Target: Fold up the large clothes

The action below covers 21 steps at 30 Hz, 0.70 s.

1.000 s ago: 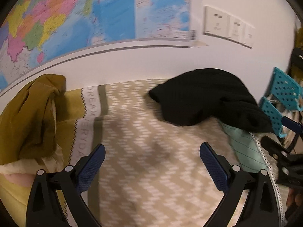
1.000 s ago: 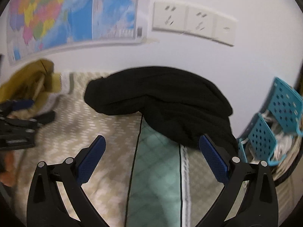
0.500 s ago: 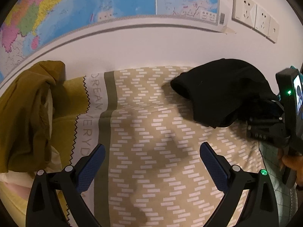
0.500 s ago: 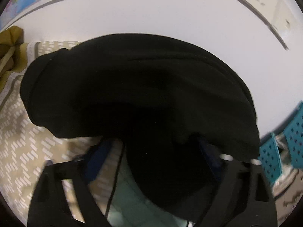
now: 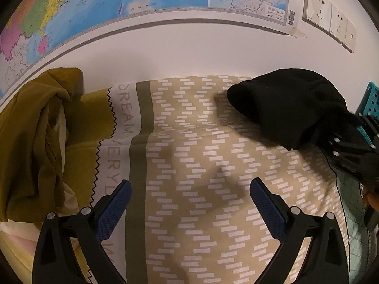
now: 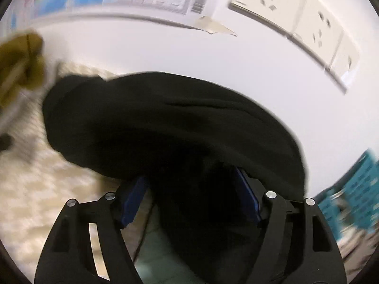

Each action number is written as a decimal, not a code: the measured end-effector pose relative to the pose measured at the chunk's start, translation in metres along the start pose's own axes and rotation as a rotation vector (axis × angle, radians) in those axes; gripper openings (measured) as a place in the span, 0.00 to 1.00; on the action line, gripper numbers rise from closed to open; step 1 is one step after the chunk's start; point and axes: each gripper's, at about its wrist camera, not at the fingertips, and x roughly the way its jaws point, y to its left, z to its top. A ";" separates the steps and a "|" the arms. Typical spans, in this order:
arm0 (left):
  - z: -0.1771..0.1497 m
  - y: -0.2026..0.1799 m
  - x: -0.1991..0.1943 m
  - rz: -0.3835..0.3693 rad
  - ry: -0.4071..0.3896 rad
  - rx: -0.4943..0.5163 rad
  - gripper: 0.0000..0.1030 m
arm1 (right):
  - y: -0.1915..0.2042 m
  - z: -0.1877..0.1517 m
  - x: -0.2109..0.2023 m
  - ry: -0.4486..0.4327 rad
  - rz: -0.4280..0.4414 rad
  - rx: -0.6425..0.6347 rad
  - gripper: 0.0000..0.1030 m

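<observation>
The left wrist view gives you the whole layout: a beige zigzag-print bedspread (image 5: 213, 177) against a white wall, a mustard-yellow garment (image 5: 35, 142) heaped at its left edge, and the black garment (image 5: 289, 104) bunched up at the far right near the wall. There's a map (image 5: 118, 0) taped up above and wall sockets (image 5: 329, 21) to the right. The right wrist view is mostly just black cloth filling the middle, and it's pretty blurry.

The left gripper (image 5: 189, 203) hangs over the bedspread with its blue pads spread wide, nothing between them. The right gripper (image 6: 191, 198) is pushed right into the black garment, fabric bunched between its blue pads (image 6: 132, 201), which sit fairly close together. Looks like it has the cloth pinched.

From the left view you only catch the right gripper's black body at the far right edge, half cut off. A teal perforated basket (image 6: 355, 184) peeks in beside it, smeared in the right view. The fingertips themselves are buried in black fabric.
</observation>
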 end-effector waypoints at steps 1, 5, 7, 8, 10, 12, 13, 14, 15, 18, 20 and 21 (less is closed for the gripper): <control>-0.001 0.000 0.001 -0.001 0.005 0.000 0.94 | 0.006 0.002 0.003 -0.017 -0.039 -0.023 0.76; -0.003 0.001 0.010 0.006 0.021 0.009 0.94 | 0.016 0.008 0.013 -0.039 -0.012 -0.072 0.31; -0.002 0.003 0.012 0.009 0.018 0.012 0.94 | 0.009 0.012 0.011 -0.010 0.073 -0.037 0.15; -0.002 0.003 0.012 0.007 0.013 0.013 0.94 | 0.000 0.016 0.000 -0.041 0.092 -0.011 0.13; 0.001 0.004 0.012 -0.007 -0.007 0.025 0.94 | -0.028 0.028 -0.032 -0.107 0.146 0.067 0.12; 0.007 -0.001 0.014 -0.039 -0.031 0.048 0.94 | -0.063 0.039 -0.064 -0.174 0.180 0.159 0.12; 0.010 -0.004 0.015 -0.052 -0.041 0.060 0.94 | -0.077 0.046 -0.078 -0.194 0.198 0.198 0.12; 0.015 -0.011 0.015 -0.075 -0.058 0.079 0.94 | -0.094 0.053 -0.089 -0.213 0.208 0.236 0.11; 0.018 -0.018 0.015 -0.102 -0.075 0.095 0.94 | -0.107 0.061 -0.101 -0.233 0.222 0.270 0.11; 0.032 -0.047 0.016 -0.225 -0.127 0.142 0.94 | -0.158 0.064 -0.123 -0.261 0.223 0.346 0.11; 0.038 -0.073 0.016 -0.310 -0.150 0.186 0.94 | -0.172 0.072 -0.135 -0.269 0.220 0.395 0.11; 0.040 -0.085 0.016 -0.350 -0.160 0.213 0.94 | -0.187 0.071 -0.143 -0.270 0.233 0.424 0.11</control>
